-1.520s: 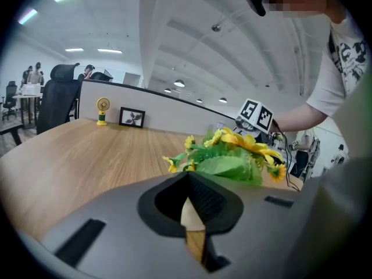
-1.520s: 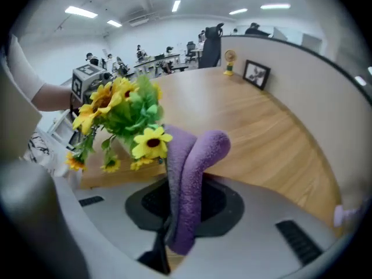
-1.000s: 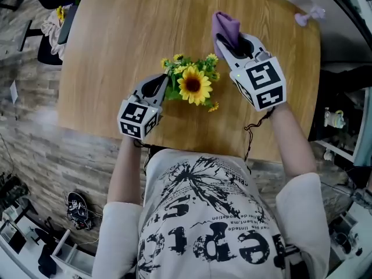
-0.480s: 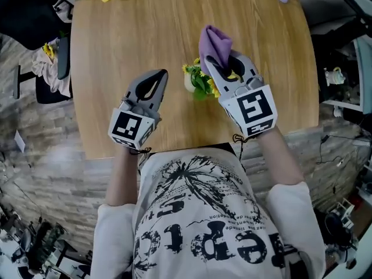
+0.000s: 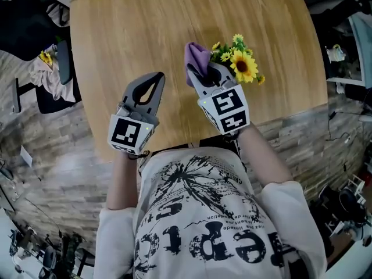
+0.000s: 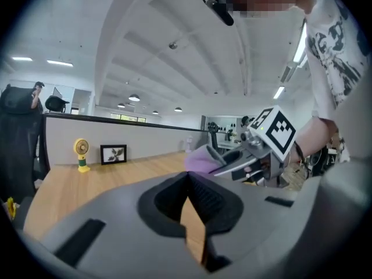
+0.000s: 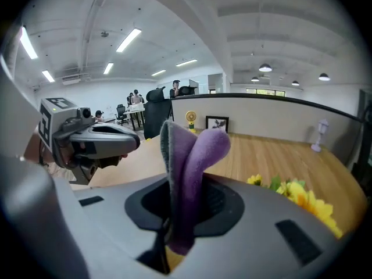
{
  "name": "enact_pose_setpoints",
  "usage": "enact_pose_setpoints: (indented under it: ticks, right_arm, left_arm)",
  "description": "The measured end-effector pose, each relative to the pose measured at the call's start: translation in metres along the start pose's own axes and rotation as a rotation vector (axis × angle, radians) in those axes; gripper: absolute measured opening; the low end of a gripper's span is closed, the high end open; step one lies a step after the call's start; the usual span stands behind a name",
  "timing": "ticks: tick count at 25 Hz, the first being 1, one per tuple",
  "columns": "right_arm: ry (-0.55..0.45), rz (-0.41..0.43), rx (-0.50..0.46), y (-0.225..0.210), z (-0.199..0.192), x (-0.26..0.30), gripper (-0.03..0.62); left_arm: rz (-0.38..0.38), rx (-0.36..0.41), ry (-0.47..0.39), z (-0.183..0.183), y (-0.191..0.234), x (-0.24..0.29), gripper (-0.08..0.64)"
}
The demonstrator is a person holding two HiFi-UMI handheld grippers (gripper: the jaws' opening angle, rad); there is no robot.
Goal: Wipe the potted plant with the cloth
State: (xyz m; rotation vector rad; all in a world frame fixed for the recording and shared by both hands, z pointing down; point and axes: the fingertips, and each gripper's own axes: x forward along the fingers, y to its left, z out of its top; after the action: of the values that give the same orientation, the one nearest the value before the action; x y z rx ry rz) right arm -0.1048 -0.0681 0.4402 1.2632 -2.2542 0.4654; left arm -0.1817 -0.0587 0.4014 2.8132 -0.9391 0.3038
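The potted plant (image 5: 239, 63), with a sunflower and small yellow blooms, stands on the wooden table (image 5: 133, 34) at its right side. My right gripper (image 5: 200, 74) is shut on a folded purple cloth (image 5: 195, 56), just left of the flowers and not touching them. In the right gripper view the cloth (image 7: 189, 167) rises from between the jaws, and the flowers (image 7: 305, 201) show low right. My left gripper (image 5: 156, 79) hovers over the table's near part, shut and empty; its closed tips (image 6: 187, 176) show in its own view.
A small yellow fan (image 6: 81, 154) and a framed picture (image 6: 113, 154) stand at the table's far edge. A pale fan (image 7: 318, 133) stands at the far right. A dark chair (image 5: 58, 63) with clothes is left of the table. The person's torso is at the near edge.
My left gripper has drawn away from the plant and risen. My right gripper has carried the cloth from the plant's right across to its left, nearer the person.
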Motion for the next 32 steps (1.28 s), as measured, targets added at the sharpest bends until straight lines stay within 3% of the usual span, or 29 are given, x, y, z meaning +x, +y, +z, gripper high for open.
enact_pose_setpoints:
  ticks: [8, 16, 26, 32]
  right_arm:
    - [0.108, -0.055, 0.197, 0.013, -0.06, 0.034, 0.075]
    - [0.238, -0.113, 0.531, -0.006, -0.102, 0.053, 0.075]
    - [0.246, -0.14, 0.575, -0.011, -0.124, 0.038, 0.083]
    - [0.251, -0.15, 0.532, -0.011, -0.137, 0.02, 0.084]
  left_arm:
    - [-0.012, -0.011, 0.041, -0.033, 0.002, -0.016, 0.003]
    - [-0.026, -0.024, 0.057, -0.044, 0.002, -0.017, 0.003]
    - [-0.083, -0.016, 0.084, -0.054, -0.01, -0.01, 0.003]
    - [-0.112, -0.005, 0.073, -0.051, -0.022, -0.003, 0.003]
